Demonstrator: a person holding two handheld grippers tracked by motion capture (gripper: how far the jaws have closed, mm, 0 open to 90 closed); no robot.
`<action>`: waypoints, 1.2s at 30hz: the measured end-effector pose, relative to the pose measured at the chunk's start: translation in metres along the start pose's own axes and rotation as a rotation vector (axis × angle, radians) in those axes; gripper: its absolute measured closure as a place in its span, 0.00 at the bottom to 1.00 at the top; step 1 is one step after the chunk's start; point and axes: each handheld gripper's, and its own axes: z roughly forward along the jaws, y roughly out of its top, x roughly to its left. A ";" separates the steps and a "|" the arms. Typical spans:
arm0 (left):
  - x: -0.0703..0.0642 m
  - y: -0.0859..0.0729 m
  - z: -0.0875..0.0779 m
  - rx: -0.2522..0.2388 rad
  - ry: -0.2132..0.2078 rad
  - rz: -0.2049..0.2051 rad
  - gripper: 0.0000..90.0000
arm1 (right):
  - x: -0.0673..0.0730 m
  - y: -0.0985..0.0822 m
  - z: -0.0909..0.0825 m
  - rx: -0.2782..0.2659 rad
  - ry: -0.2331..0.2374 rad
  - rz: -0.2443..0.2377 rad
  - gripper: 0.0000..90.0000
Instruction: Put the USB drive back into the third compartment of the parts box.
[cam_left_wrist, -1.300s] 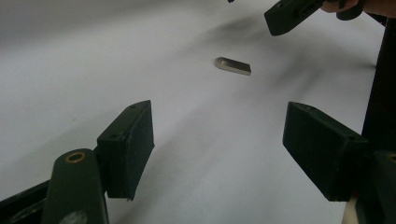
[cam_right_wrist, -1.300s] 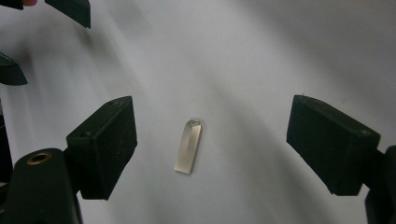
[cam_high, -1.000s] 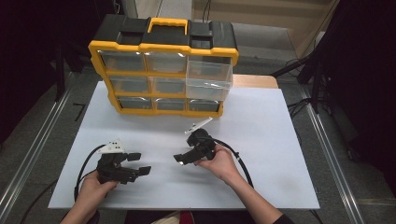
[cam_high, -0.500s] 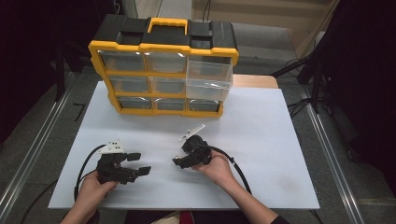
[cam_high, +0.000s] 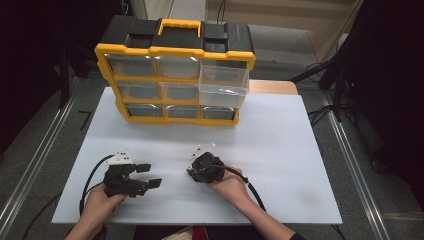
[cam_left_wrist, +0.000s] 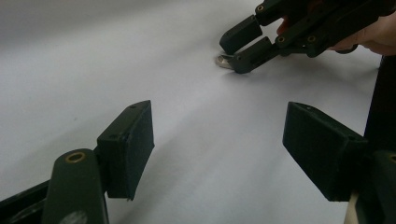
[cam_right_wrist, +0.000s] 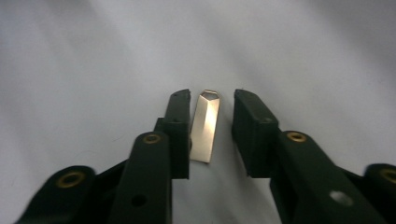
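Closing in on the metal strip

I'm narrowing my right gripper (cam_right_wrist: 212, 116) around the metal strip (cam_right_wrist: 206, 126); its jaws have just been closing, one pad touching. Next, I'd squeeze and lift. My left gripper (cam_left_wrist: 233, 144) is gaping wide, empty.

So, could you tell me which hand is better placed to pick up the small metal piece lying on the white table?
The right. The right gripper has been closing around the metal piece, with a gap left at one side. The left gripper sits open, well away from it.

Right gripper (cam_high: 192, 170) is covering the small metal strip (cam_right_wrist: 206, 125) in the high view; organizer drawers (cam_high: 172, 92) are looking too blurred to show contents.
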 end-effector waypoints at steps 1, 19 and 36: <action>0.000 0.000 0.000 0.000 0.000 0.001 0.29 | -0.001 -0.001 0.000 -0.002 0.006 -0.017 0.82; 0.000 0.000 0.000 -0.003 -0.005 -0.005 0.29 | -0.029 0.000 -0.004 -0.003 0.218 -0.053 0.85; 0.000 0.000 0.001 -0.002 -0.013 -0.008 0.29 | -0.042 0.006 -0.028 0.025 0.298 -0.111 0.85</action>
